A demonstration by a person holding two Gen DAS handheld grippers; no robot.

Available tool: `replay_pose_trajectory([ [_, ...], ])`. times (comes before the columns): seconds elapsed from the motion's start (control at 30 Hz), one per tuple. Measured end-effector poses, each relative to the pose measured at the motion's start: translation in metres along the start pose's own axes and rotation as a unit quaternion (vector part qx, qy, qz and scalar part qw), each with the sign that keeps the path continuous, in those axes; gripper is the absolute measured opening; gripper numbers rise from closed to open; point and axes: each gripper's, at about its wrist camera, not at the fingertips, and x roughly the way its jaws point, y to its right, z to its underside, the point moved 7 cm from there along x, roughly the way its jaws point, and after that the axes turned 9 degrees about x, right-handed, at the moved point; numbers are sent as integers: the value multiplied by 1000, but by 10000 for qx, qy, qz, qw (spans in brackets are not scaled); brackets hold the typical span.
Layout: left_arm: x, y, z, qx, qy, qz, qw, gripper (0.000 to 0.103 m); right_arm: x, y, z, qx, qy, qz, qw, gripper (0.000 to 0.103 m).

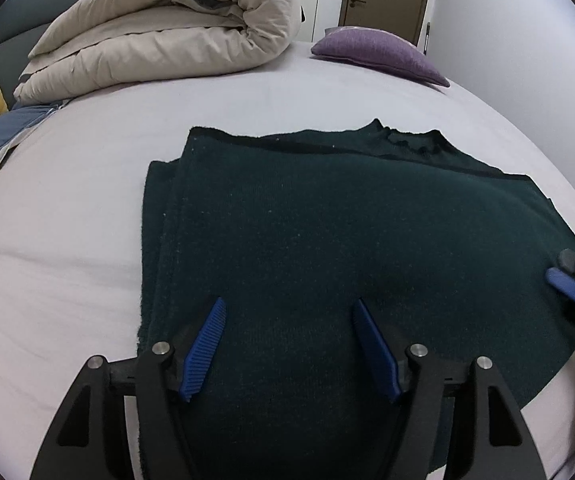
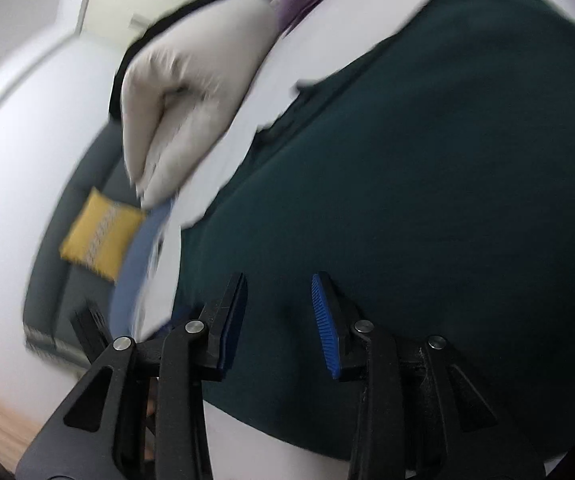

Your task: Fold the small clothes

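Left wrist view: the dark green sweater [image 1: 347, 240] lies folded on the bed [image 1: 67, 220]. The left gripper [image 1: 289, 346] is spread wide and empty above its near edge.

Right wrist view: the right gripper [image 2: 279, 322] is partly apart and empty over the sweater [image 2: 427, 168], which fills 12 to 4 o'clock. It looks soft and floppy; grab an edge.

sweater [image 1: 327, 240]: dark green knit, matt, slightly fuzzy
bedsheet [image 1: 67, 240]: smooth pale cloth
duvet [image 1: 175, 28]: beige, soft, probably cotton
finger pads [image 1: 203, 352]: ribbed blue rubber or plastic

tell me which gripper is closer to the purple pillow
Probably right. The right gripper sits at the dark green sweater's right edge, the purple pillow's side; the left gripper hovers over its near middle.
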Motion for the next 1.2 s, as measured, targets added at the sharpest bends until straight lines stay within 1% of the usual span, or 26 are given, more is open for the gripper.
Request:
replay_pose_trajectory([
  [0.03, 1, 0, 0, 1, 2, 6, 10000, 71, -14, 8, -5, 74, 191, 54, 9998, 30],
  [0.07, 1, 0, 1, 4, 17, 7, 10000, 71, -33, 22, -15, 200, 478, 223, 9984, 30],
  [0.1, 0, 1, 2, 9, 37, 0, 10000, 72, -48, 33, -23, 347, 703, 361, 9963, 29],
  [0.17, 0, 1, 2, 13, 58, -10, 10000, 72, -80, 55, -37, 767, 1147, 465, 9893, 30],
  [0.2, 0, 1, 2, 19, 58, -14, 10000, 72, -94, 60, -40, 902, 1339, 561, 9853, 32],
  [0.23, 0, 1, 2, 28, 55, -24, 10000, 72, -103, 60, -39, 956, 1433, 601, 9832, 33],
  [0.3, 1, 1, 1, 39, 51, -34, 10000, 72, -109, 47, -32, 934, 1433, 470, 9841, 35],
  [0.33, 1, 0, 1, 40, 50, -31, 10000, 72, -107, 36, -26, 868, 1322, 286, 9870, 35],
  [0.37, 1, 0, 1, 38, 50, -28, 10000, 72, -99, 21, -20, 744, 1148, 115, 9905, 39],
  [0.4, 1, 0, 1, 37, 52, -30, 10000, 72, -90, 8, -13, 594, 987, 20, 9933, 47],
  [0.47, 1, 1, 2, 45, 57, -42, 10000, 72, -66, -15, -4, 325, 689, -79, 9971, 48],
  [0.5, 1, 0, 2, 44, 60, -41, 10000, 72, -46, -28, 1, 204, 488, -161, 9985, 48],
  [0.53, 1, 1, 2, 53, 64, -51, 10000, 72, -37, -36, 5, 136, 376, -184, 9990, 48],
  [0.57, 1, 1, 2, 64, 68, -61, 9999, 72, -30, -43, 19, 70, 286, -153, 9994, 49],
  [0.67, 2, 0, 3, 69, 81, -61, 9999, 73, 2, -49, 12, 44, 43, -142, 9999, 49],
  [0.7, 2, 0, 3, 70, 80, -62, 9999, 73, 11, -48, 11, 79, -10, -153, 9999, 49],
  [0.73, 2, 0, 3, 69, 81, -57, 9999, 73, 22, -43, 3, 141, -55, -98, 9998, 49],
  [0.8, 2, 1, 3, 64, 85, -49, 9999, 73, 37, -30, -1, 169, 8, 164, 9997, 47],
  [0.83, 2, 1, 3, 58, 89, -38, 9999, 73, 38, -22, -10, 192, 49, 48, 9998, 46],
  [0.87, 2, 1, 3, 56, 93, -32, 9999, 73, 38, -17, -15, 244, 82, -58, 9997, 41],
  [0.9, 2, 1, 3, 57, 96, -32, 9999, 73, 36, -13, -25, 301, 140, -103, 9994, 39],
  [0.97, 2, 1, 3, 60, 96, -36, 9999, 73, 18, 3, -43, 398, 429, -140, 9982, 39],
  [1.03, 2, 0, 3, 59, 98, -32, 9999, 73, -8, 24, -59, 553, 804, -83, 9952, 35],
  [1.07, 2, 1, 4, 60, 99, -34, 9999, 73, -18, 31, -65, 640, 903, -68, 9938, 34],
  [1.17, 2, 1, 4, 55, 103, -32, 9999, 73, -61, 61, -77, 886, 1379, 101, 9864, 34],
  [1.2, 2, 1, 4, 52, 107, -30, 9999, 73, -79, 68, -77, 918, 1544, 152, 9836, 39],
])
